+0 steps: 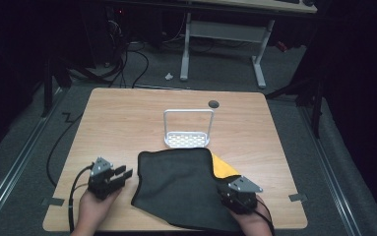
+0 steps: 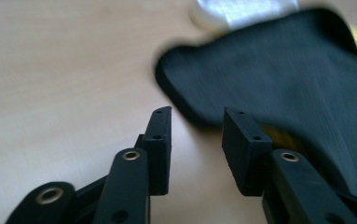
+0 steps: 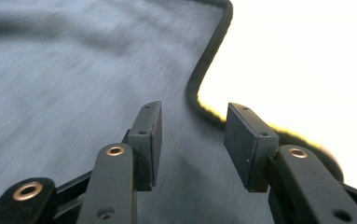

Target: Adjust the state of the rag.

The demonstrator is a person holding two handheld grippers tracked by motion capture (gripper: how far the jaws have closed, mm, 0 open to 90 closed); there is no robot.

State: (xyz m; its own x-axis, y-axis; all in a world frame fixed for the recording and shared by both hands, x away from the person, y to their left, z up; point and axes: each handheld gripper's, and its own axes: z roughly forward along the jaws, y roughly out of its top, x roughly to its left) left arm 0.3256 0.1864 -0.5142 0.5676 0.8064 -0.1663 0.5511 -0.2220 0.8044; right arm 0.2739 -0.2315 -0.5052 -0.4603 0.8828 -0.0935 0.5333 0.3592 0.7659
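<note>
A dark grey cloth (image 1: 178,189) lies folded on the wooden table (image 1: 127,113), with its yellow underside (image 1: 223,167) peeking out at the right edge. My left gripper (image 1: 125,173) sits just left of the cloth, open. In the left gripper view its jaws (image 2: 197,116) point at the cloth's rounded corner (image 2: 278,70) with bare table between them. My right gripper (image 1: 224,191) is over the cloth's near right part. In the right gripper view it (image 3: 192,112) stands open above the cloth (image 3: 73,70), whose hemmed edge runs just ahead of the gap; the pads do not press on it.
A white wire rack (image 1: 188,130) with a tall handle stands just behind the cloth, and it also shows blurred in the left gripper view (image 2: 241,9). A dark round hole (image 1: 213,103) marks the table's far side. A cable trails off the left edge.
</note>
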